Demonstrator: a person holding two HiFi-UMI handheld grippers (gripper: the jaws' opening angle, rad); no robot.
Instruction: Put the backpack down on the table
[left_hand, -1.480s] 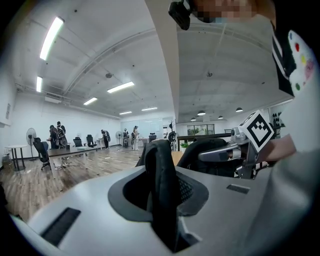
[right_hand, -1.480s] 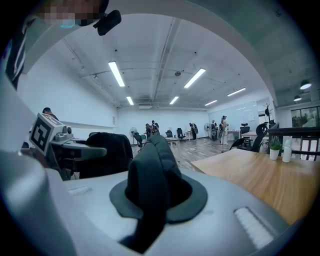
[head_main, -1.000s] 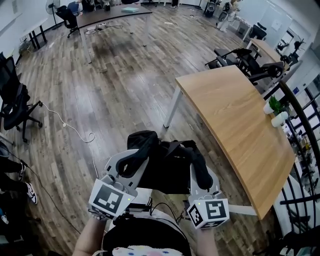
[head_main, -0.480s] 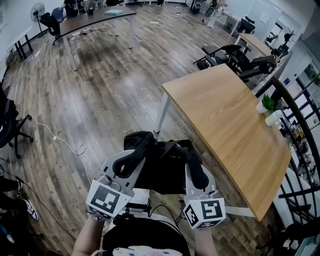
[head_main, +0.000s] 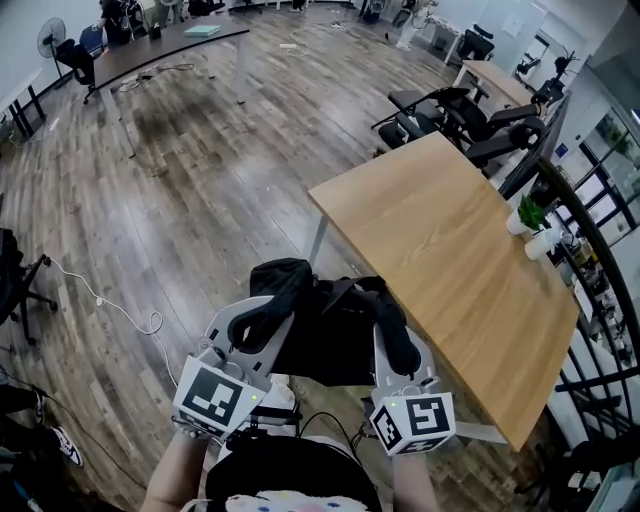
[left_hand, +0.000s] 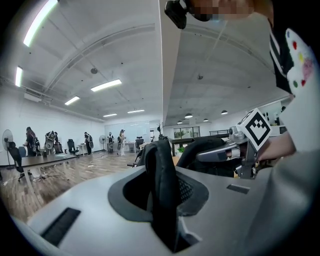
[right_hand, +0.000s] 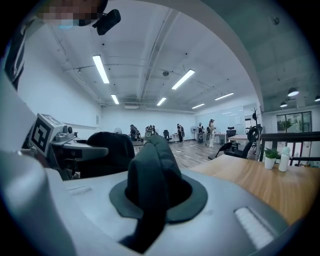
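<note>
Your left gripper is clamped on one shoulder strap and your right gripper on the second strap. The black backpack hangs between them above the floor, just beside the near edge of the table. If you carry it across too low, its bottom could catch that edge and drag a padded strap out of the jaws. Set down too near the edge, it could tip off.
</note>
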